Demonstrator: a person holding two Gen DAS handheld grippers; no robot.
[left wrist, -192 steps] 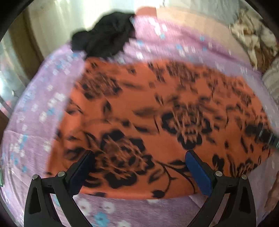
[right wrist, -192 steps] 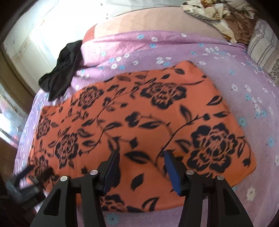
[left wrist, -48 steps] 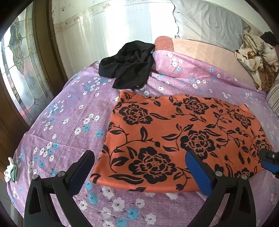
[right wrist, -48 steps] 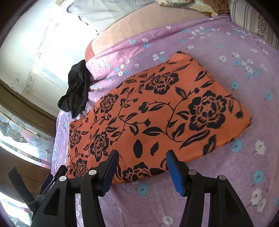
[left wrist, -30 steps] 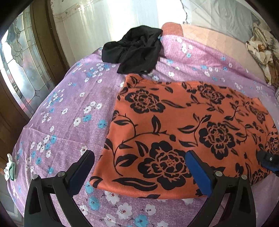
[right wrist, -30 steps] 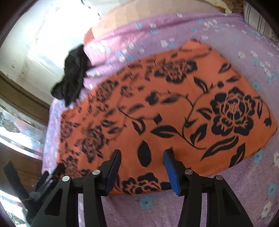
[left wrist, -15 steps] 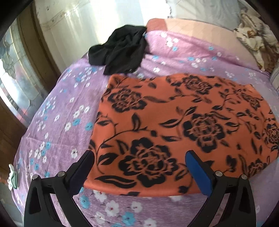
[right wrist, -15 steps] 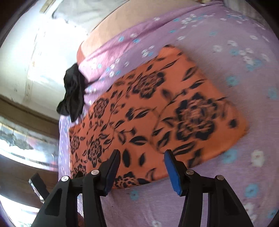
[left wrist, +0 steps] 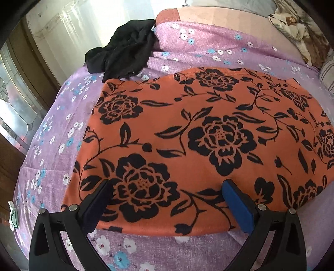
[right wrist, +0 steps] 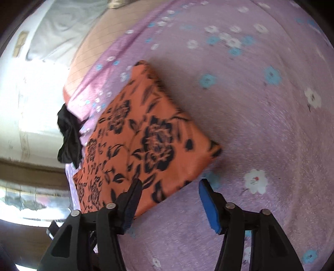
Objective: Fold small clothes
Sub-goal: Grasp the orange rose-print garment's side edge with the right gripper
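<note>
An orange cloth with black flowers [left wrist: 198,135] lies flat on the purple flowered bedsheet [left wrist: 52,135], folded into a wide rectangle. My left gripper [left wrist: 167,191] hovers open over its near left part, with nothing between the fingers. In the right wrist view the same orange cloth [right wrist: 146,146] shows its right end and near right corner. My right gripper [right wrist: 170,187] hangs just above that corner; its jaws are opening and the pads press on nothing. A black garment [left wrist: 125,52] lies bunched at the far left edge of the bed.
A peach headboard cushion [left wrist: 219,18] and a grey pillow run along the back. A patterned blanket [left wrist: 296,27] is heaped at the far right. A wooden window frame with stained glass [left wrist: 18,100] stands to the left. Bare sheet [right wrist: 271,125] stretches right of the cloth.
Both grippers have moved closer to the cloth. The right one slid right toward the cloth's right corner, rolled, and its jaws spread a little. The cloth has not moved.
</note>
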